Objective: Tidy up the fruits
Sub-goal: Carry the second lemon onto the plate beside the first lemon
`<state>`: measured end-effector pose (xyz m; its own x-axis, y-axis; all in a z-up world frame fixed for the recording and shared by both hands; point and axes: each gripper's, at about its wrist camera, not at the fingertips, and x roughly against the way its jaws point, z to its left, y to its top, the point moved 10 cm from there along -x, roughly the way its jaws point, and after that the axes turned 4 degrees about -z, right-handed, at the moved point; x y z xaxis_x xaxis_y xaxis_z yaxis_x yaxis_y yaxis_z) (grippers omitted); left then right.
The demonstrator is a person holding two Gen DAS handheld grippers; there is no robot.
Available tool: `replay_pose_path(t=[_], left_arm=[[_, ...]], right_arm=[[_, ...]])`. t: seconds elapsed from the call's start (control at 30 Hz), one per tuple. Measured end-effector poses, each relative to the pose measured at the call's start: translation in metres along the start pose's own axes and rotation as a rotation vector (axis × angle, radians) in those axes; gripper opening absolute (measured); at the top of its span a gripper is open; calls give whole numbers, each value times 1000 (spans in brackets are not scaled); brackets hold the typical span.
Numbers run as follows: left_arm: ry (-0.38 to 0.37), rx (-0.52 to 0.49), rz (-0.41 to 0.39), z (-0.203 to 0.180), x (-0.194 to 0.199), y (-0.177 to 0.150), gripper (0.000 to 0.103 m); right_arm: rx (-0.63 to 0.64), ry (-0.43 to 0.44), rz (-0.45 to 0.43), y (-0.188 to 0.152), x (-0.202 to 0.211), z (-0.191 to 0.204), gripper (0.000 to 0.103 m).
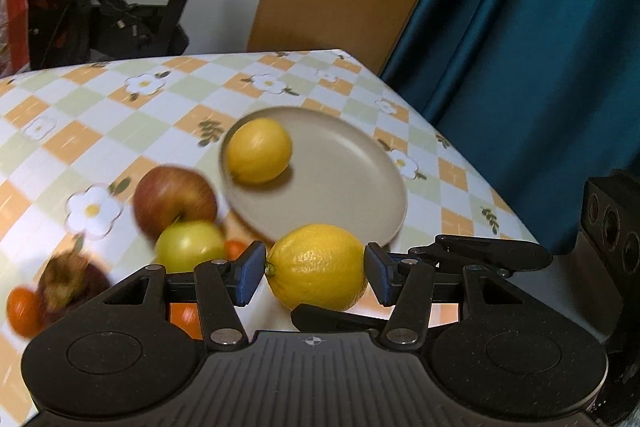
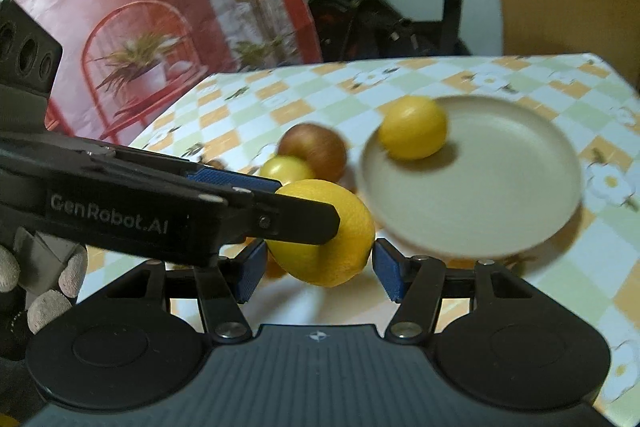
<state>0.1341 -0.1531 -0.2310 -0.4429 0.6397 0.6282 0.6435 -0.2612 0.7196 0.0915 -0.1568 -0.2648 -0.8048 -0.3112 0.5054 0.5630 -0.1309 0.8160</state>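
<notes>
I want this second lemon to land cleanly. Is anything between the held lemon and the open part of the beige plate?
Nothing visible blocks it. The lemon in the left claw is near the plate's rim; the other lemon sits at the far left of the plate.

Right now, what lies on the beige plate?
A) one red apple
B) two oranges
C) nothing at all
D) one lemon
D: a single lemon sits on the beige plate, near its rim on the side toward the red apple, which lies on the tablecloth outside the plate; a second lemon is between the left gripper's fingers, not on the plate.
</notes>
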Motion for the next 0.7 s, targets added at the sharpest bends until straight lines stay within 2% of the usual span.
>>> replay_pose_path(t=[0.3, 0.47, 0.7], left_arm=[[-11, 22, 19, 4, -37, 23, 58], [3, 81, 37, 16, -58, 29, 58], [37, 105, 40, 29, -75, 34, 59]], right_arm=[[2, -53, -28, 16, -8, -36, 61], [13, -64, -8, 22, -27, -51, 61], [23, -64, 35, 23, -50, -60, 61]])
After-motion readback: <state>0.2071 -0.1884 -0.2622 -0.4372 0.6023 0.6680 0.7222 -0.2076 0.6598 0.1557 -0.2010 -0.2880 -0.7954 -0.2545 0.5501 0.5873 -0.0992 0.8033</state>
